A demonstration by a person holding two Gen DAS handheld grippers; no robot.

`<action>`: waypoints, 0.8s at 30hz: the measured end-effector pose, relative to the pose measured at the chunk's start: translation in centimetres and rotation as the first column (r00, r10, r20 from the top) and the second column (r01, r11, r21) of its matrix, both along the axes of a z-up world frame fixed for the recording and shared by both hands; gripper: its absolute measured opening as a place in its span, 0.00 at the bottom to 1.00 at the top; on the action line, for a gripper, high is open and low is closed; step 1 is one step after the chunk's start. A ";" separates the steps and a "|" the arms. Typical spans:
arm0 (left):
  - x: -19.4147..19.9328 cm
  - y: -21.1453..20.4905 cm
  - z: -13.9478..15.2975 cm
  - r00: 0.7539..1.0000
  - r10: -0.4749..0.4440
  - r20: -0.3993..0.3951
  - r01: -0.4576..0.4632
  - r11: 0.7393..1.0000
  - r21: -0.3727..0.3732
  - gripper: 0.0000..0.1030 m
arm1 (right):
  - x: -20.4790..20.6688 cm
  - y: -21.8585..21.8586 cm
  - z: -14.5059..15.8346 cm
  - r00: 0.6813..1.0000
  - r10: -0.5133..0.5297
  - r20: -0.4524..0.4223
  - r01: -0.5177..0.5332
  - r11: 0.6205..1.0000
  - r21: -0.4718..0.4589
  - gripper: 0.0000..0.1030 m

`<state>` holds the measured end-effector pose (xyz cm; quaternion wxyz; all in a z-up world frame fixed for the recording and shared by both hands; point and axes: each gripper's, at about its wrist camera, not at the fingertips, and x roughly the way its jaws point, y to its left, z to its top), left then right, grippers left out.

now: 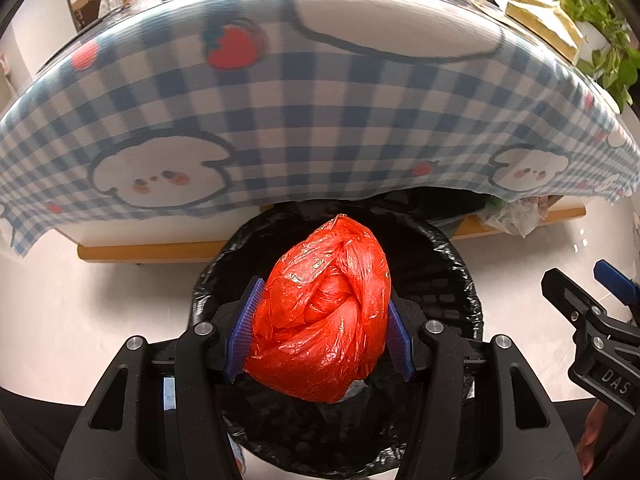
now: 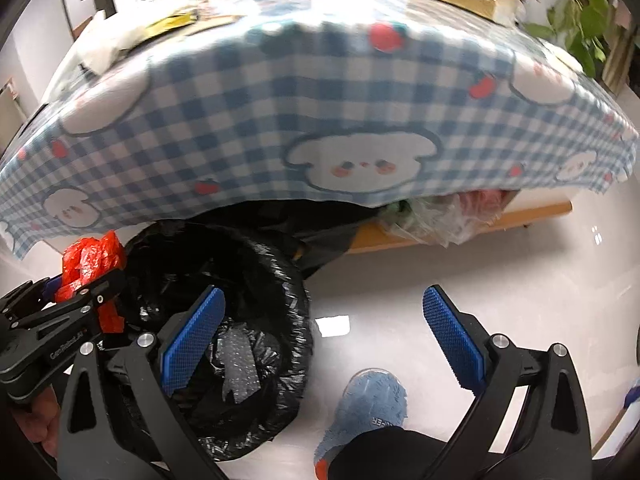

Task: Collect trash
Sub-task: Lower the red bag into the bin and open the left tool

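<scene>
Left tongs (image 1: pixel 320 320) gripping red bag (image 1: pixel 328 308) over black-lined bin (image 2: pixel 280 280) holding bubble wrap (image 2: pixel 240 364); right tongs (image 2: pixel 324 340) open, empty.

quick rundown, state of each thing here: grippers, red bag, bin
left gripper: shut on the red bag
red bag: bunched up, held above the bin
right gripper: open, holds nothing
bin: open, black liner in, bubble wrap inside

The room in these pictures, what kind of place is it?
Probably a home or small office room. A checked tablecloth with cartoon animals covers a low table, a potted plant stands behind it, and a bin lined with a black bag sits on a glossy pale floor.
</scene>
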<state>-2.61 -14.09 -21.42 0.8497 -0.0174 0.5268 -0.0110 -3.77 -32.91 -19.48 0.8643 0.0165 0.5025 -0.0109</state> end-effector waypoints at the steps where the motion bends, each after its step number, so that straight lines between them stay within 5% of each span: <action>1: 0.0 -0.2 -0.1 1.000 -0.005 -0.002 0.005 1.000 -0.001 0.53 | 0.0 -0.3 -0.1 1.000 -0.006 -0.004 0.006 1.000 0.006 0.93; 14: 0.6 -1.8 -2.2 0.999 -0.029 -0.023 0.029 1.000 -0.012 0.58 | -0.2 -2.5 -0.9 0.999 -0.040 -0.016 0.040 0.999 -0.009 0.93; 24: 0.5 -0.5 -2.0 1.000 -0.006 0.010 0.006 1.000 -0.002 0.90 | -0.2 -1.6 -0.8 1.000 -0.014 -0.009 0.013 0.999 -0.032 0.93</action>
